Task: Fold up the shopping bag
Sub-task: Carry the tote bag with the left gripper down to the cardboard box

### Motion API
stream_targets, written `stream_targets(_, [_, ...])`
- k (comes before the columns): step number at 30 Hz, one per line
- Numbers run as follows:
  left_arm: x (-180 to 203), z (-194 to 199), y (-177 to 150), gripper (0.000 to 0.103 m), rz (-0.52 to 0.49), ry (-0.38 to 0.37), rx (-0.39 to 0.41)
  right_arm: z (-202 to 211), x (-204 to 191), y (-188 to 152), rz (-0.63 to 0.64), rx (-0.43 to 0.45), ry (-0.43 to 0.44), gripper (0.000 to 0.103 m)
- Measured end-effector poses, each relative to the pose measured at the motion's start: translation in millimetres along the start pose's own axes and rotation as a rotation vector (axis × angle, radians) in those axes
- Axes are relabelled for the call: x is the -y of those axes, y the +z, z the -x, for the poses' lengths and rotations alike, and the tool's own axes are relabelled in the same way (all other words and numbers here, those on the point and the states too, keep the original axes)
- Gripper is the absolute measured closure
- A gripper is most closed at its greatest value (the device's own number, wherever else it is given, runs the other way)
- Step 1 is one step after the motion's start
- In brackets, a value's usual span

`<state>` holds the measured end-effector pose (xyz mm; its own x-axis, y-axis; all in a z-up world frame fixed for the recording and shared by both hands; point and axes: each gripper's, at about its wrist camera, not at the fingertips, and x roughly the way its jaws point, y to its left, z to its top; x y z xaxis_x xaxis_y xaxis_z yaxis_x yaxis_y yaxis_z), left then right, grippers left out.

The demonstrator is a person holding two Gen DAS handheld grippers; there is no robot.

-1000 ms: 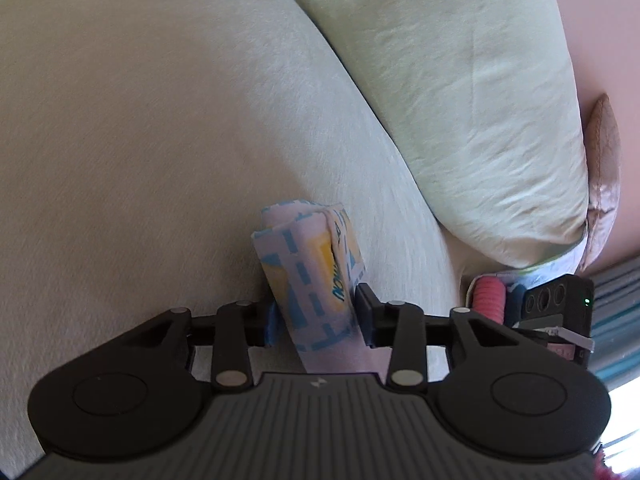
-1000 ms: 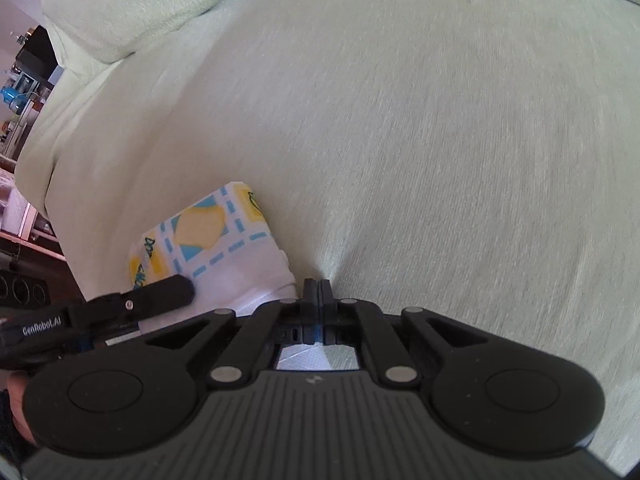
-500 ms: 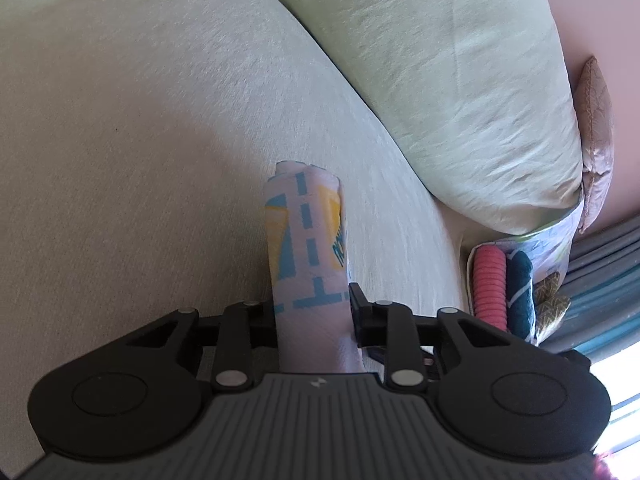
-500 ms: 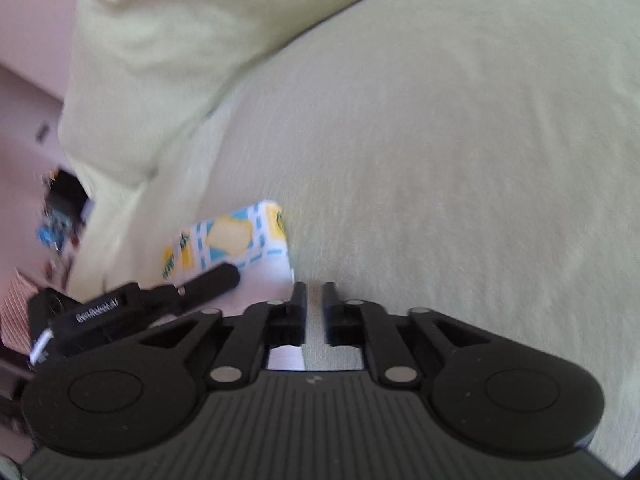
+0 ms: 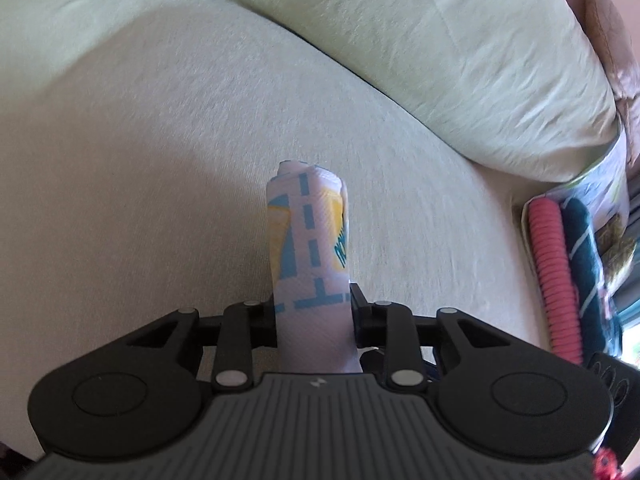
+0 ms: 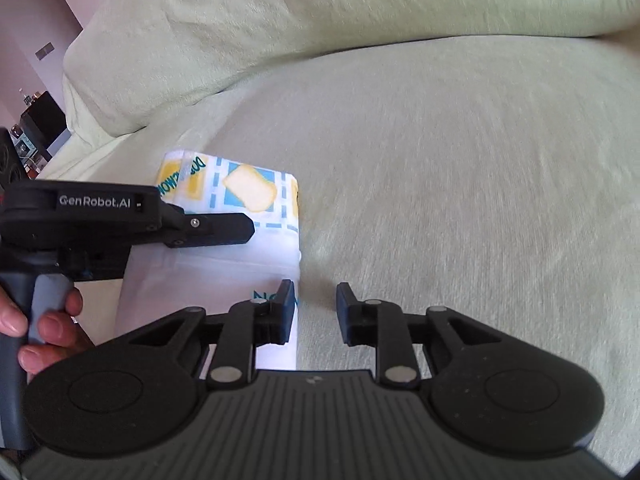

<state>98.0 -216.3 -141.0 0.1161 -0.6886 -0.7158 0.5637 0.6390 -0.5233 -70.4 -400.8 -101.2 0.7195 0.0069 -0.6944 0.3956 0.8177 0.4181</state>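
The shopping bag (image 5: 308,240) is a folded white packet with blue dashes and yellow patches. In the left wrist view it stands on edge between the fingers of my left gripper (image 5: 314,312), which is shut on it above the sofa seat. In the right wrist view the bag (image 6: 248,196) shows its flat face, with the left gripper's finger (image 6: 216,232) across it and a person's hand (image 6: 44,320) on the handle. My right gripper (image 6: 316,304) is open just right of the bag's edge. Only sofa fabric shows between its fingers.
The pale green sofa seat (image 5: 140,160) spreads all around, with the back cushion (image 5: 460,48) behind it. A brown cushion (image 5: 604,32) lies at the far right. A patterned bag with a pink roll (image 5: 554,280) and a dark towel sits beside the sofa. Dark furniture (image 6: 40,124) stands at the left.
My right gripper has opened, let go of the bag and slid off to its right. The left gripper has closed tighter on the bag, turned it on edge and lifted it.
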Motion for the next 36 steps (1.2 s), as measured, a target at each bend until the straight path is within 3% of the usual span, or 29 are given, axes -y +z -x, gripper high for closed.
stream_targets(7, [36, 27, -14, 0.070, -0.128, -0.003, 0.039, 30, 7, -24, -0.027, 0.019, -0.038, 0.082])
stream_targets(15, [79, 55, -37, 0.070, -0.229, -0.111, 0.047, 95, 10, -54, -0.060, 0.106, -0.111, 0.081])
stream_targets(20, [121, 48, -56, 0.070, -0.319, -0.194, -0.027, 149, 23, -81, -0.088, 0.181, -0.245, 0.080])
stream_targets(24, [181, 33, -86, 0.070, -0.439, -0.316, -0.125, 196, 37, -113, -0.156, 0.252, -0.376, 0.080])
stream_targets(31, [285, 20, -164, 0.070, -0.637, -0.480, -0.266, 296, 50, -193, -0.292, 0.398, -0.634, 0.079])
stream_targets(36, [335, 24, -222, 0.070, -0.744, -0.560, -0.346, 349, 54, -240, -0.386, 0.478, -0.722, 0.078])
